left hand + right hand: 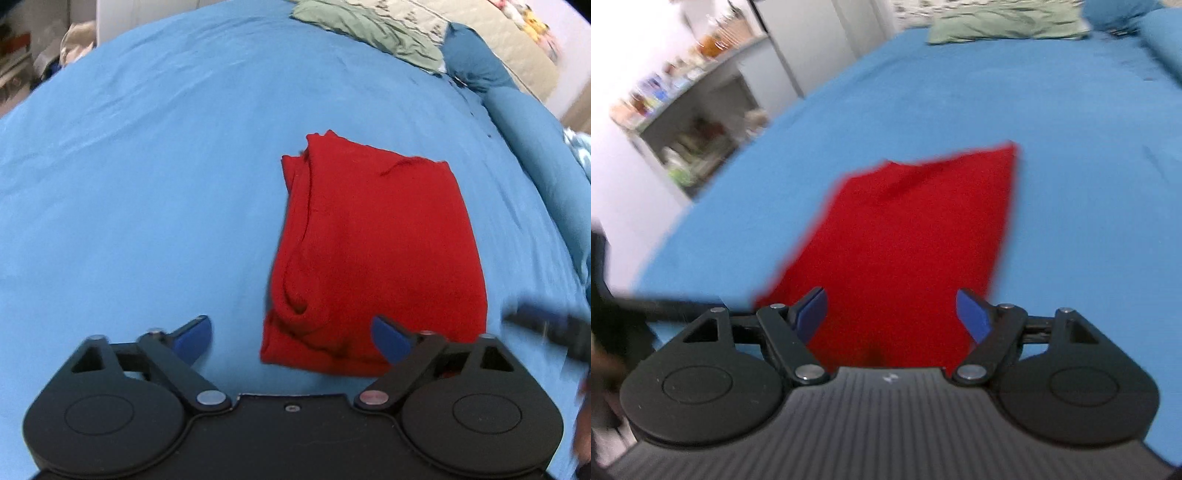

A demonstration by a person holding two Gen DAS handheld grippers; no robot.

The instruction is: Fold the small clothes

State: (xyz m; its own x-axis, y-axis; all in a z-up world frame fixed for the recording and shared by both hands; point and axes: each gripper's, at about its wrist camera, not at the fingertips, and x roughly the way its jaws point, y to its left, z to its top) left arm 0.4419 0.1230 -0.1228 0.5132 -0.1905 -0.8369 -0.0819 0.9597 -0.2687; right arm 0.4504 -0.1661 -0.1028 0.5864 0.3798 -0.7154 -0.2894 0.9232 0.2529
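Note:
A red garment (373, 254) lies folded into a rough rectangle on the blue bed sheet (147, 184). My left gripper (293, 339) is open and empty, hovering at the garment's near left corner. The right gripper shows blurred at the right edge of the left wrist view (546, 328). In the right wrist view the red garment (905, 240) fills the middle, blurred. My right gripper (892, 314) is open and empty above the garment's near edge. The left gripper appears as a dark blur at the left (624, 306).
A green cloth (369, 29) and a beige quilt (480, 33) lie at the far end of the bed. Blue pillows (528, 122) line the right side. A shelf unit with clutter (690, 110) stands beyond the bed's left edge.

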